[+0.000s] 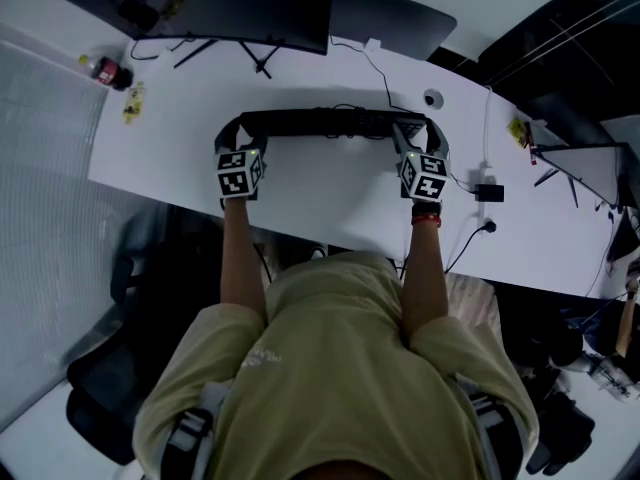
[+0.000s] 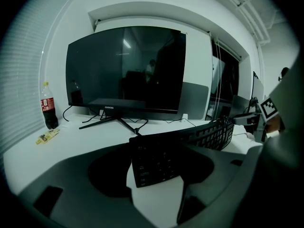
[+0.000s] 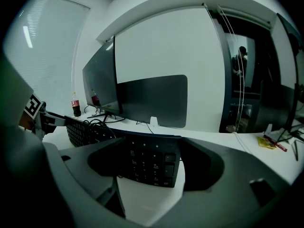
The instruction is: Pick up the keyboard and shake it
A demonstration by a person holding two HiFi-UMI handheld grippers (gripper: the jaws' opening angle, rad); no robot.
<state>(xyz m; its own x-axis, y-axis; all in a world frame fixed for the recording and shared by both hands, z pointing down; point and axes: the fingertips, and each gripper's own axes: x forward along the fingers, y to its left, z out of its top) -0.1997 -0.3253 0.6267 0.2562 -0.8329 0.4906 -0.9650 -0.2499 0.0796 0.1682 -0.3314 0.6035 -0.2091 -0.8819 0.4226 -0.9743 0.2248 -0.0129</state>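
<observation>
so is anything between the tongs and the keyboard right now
Nothing visible stands in the way. The left tongs have the left end of the keyboard between their jaws, and the right tongs have its right end. Both seem to grip it, tilted up off the white desk.

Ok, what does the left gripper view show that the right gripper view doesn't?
Only the left gripper view: the monitor face-on with its dark screen, and a yellow packet beside the cola bottle. Only the right gripper view: the monitor seen from the side, and a yellow item far right on the desk. Both: an end of the keyboard between that gripper's jaws, the cola bottle, the white desk.
</observation>
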